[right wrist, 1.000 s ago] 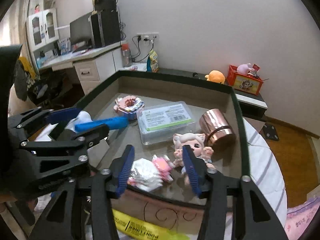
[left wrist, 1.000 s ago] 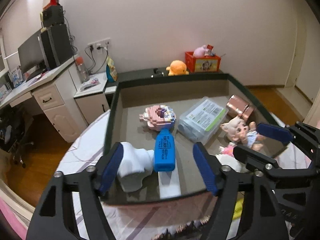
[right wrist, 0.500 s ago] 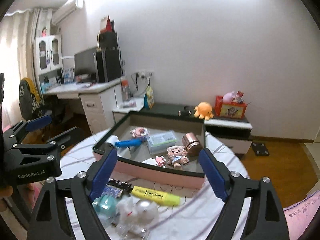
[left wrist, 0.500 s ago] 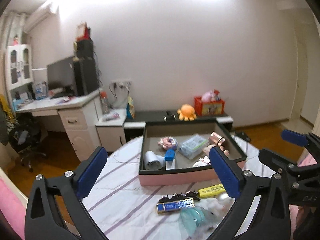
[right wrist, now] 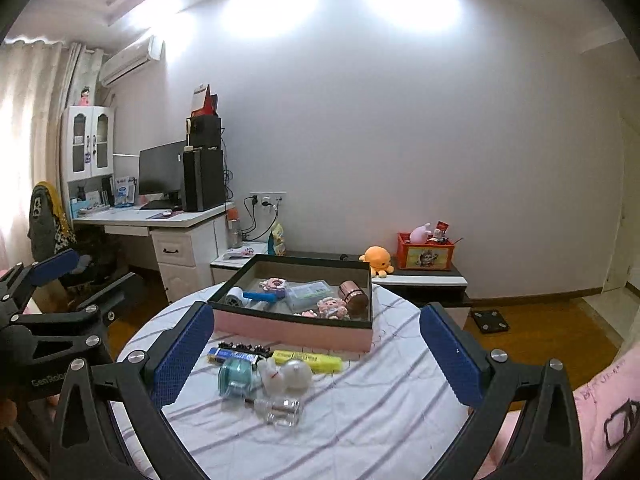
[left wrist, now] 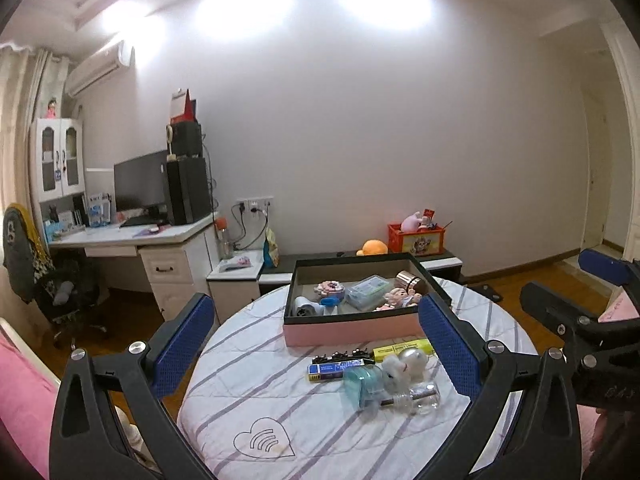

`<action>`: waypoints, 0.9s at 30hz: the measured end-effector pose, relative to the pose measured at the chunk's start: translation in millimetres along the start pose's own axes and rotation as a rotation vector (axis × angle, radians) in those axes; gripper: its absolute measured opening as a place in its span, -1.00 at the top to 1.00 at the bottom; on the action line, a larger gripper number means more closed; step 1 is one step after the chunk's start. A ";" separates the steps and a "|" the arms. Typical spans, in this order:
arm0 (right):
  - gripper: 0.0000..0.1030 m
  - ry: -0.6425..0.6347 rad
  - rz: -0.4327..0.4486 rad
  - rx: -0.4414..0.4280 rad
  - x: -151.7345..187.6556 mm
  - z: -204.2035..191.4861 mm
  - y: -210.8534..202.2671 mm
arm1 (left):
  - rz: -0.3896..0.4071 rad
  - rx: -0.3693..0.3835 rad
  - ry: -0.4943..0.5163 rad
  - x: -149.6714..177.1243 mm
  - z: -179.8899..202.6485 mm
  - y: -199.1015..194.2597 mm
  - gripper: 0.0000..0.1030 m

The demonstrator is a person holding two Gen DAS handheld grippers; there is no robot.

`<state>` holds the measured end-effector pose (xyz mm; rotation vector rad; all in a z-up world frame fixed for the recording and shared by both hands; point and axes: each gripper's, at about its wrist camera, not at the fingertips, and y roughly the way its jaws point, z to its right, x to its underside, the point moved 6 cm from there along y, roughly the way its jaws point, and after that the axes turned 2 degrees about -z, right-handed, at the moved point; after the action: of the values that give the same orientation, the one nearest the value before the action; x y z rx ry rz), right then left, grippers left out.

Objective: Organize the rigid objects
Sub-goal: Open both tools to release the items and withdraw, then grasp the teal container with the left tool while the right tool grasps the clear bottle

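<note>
A pink box with a dark rim (left wrist: 352, 326) (right wrist: 292, 326) stands at the far side of the round striped table. It holds several things, among them a blue stick, a doll and a copper cup. In front of it lie a yellow highlighter (left wrist: 402, 349) (right wrist: 308, 357), a blue pack (left wrist: 326, 368), a teal tape dispenser (left wrist: 362, 384) (right wrist: 236, 376), a white toy (right wrist: 286, 376) and a clear bottle (right wrist: 280, 408). My left gripper (left wrist: 314, 308) is open and empty, held back from the table. Beside it my right gripper (right wrist: 316, 312) is empty, its jaws opening wide.
A white desk (left wrist: 160, 236) with a monitor and a draped chair (left wrist: 28, 256) stand at the left. A low cabinet (right wrist: 420, 280) behind the table carries an orange plush and a red crate. Pink bedding (right wrist: 600, 400) lies at the near right, wooden floor around.
Both grippers have drawn back and up from over the box, and their jaws have spread wider. The loose things on the table's near side have come into view.
</note>
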<state>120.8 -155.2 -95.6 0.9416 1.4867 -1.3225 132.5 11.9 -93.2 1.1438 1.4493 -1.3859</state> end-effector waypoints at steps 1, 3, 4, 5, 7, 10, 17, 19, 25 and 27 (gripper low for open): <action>-1.00 0.003 0.000 0.004 0.3 -0.4 -2.4 | 0.001 -0.002 0.003 0.6 2.2 -2.9 -1.00; -1.00 0.005 0.009 0.003 2.8 -0.3 -7.9 | 0.004 0.006 0.012 2.3 4.7 -7.8 -1.00; -1.00 0.003 0.006 0.004 3.1 -1.3 -8.6 | 0.003 -0.001 0.011 2.9 4.7 -9.3 -1.00; -1.00 0.003 0.007 0.004 3.3 -1.8 -10.6 | 0.001 -0.001 0.013 3.5 4.6 -10.0 -1.00; -1.00 0.001 0.009 0.004 3.8 -2.2 -13.1 | -0.002 0.003 0.011 4.8 4.0 -11.2 -1.00; -1.00 0.001 0.011 0.002 6.3 -3.0 -16.7 | -0.004 0.000 0.010 6.1 3.6 -13.2 -1.00; -1.00 0.003 0.003 0.007 9.4 -2.5 -15.7 | -0.006 -0.003 0.012 7.7 3.3 -14.9 -1.00; -1.00 0.003 0.000 0.008 10.2 -2.0 -14.7 | -0.013 -0.002 0.013 9.0 3.0 -14.8 -1.00; -1.00 0.006 -0.029 0.009 16.5 -2.3 -6.5 | -0.060 0.012 0.014 19.8 1.4 -3.4 -1.00; -1.00 0.010 -0.044 0.011 20.9 -1.5 -1.2 | -0.086 0.014 0.009 26.2 -1.8 3.2 -1.00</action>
<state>113.3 -154.4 -115.1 0.9282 1.5166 -1.3607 128.8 15.6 -119.2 1.1092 1.5131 -1.4531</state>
